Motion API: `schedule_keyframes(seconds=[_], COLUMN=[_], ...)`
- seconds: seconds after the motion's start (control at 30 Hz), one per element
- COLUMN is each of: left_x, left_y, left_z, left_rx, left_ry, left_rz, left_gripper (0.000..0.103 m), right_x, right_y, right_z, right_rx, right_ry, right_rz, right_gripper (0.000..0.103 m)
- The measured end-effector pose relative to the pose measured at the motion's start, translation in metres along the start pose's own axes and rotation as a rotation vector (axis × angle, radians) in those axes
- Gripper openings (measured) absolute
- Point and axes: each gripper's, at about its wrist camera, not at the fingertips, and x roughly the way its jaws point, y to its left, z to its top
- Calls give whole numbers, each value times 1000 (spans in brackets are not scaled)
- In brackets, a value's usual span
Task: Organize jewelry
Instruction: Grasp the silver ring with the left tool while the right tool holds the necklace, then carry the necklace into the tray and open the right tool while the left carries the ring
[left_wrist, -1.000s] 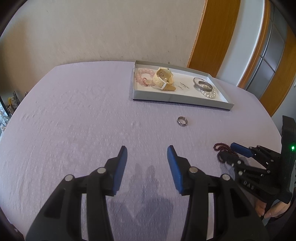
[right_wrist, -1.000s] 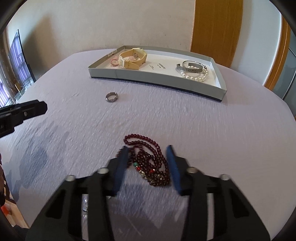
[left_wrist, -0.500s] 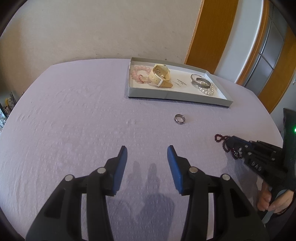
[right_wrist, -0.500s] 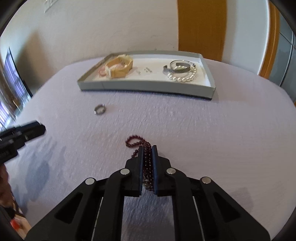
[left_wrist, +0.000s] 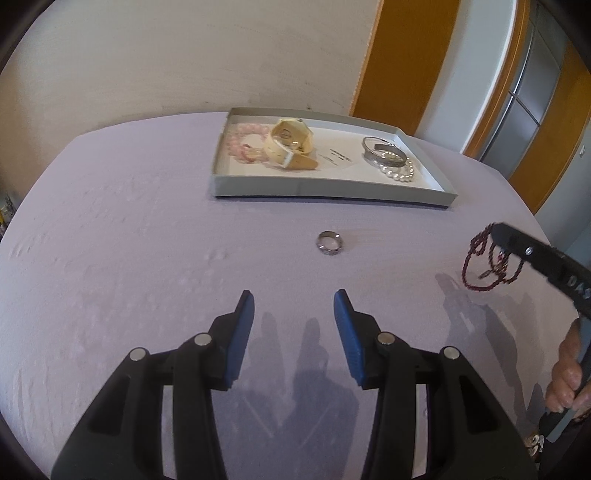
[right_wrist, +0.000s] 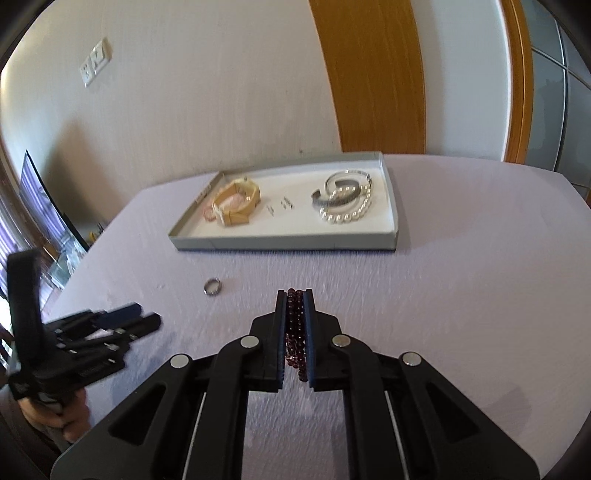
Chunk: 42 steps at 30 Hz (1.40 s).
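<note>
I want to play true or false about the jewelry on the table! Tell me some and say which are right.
1. The right gripper holds the red beads. True.
2. The ring is in the tray. False: it lies on the table, in front of the tray.
3. The left gripper is open and holds nothing. True.
4. The pearls are on the table beside the tray. False: they are in the tray.
5. The watch is in the tray. True.

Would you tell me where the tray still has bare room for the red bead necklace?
The tray has a bare strip in its middle, between the watch and the bangle, and along the near wall. Its left end is crowded by the watch and pink bracelet, its right by the bangle and pearls.
</note>
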Motion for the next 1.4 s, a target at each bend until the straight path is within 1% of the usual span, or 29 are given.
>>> schedule_keyframes(seconds=[0.17,0.27,0.3,0.37,0.57,0.67,0.7,0.77,0.93,1.03,1.13,1.3,1.4], left_x=[23,39,43,50,63,66,67,67,65,62,58,43,28], left_y=[-18,-30,-35,-43,-53,-57,-58,-58,-57,-52,-47,-34,-25], left_z=[9,15,17,22,36,38,38,39,40,40,39,42,45], left_rx=[10,18,30,51,45,55,58,57,61,46,41,24,20], left_ry=[21,36,22,13,1,-7,-11,-13,-11,-1,-4,-25,-48], left_rz=[0,16,40,64,94,110,119,122,116,95,95,91,87], left_gripper=[45,45,44,43,43,39,31,22,21,21,21,21,21], right_x=[-3,-2,-1,0,5,8,8,10,11,7,3,-2,-3], right_y=[-7,-13,-15,-21,-35,-38,-39,-40,-38,-36,-35,-28,-23], right_z=[7,10,11,12,15,16,16,16,17,19,22,30,39], right_rx=[15,30,36,51,85,91,96,104,100,96,96,80,68], right_ry=[-17,-17,-15,-13,-6,-4,-3,1,2,-6,-18,-39,-51], right_rz=[20,30,32,39,51,54,56,63,64,64,67,68,54], right_gripper=[9,9,9,9,9,9,9,9,9,9,9,9,9])
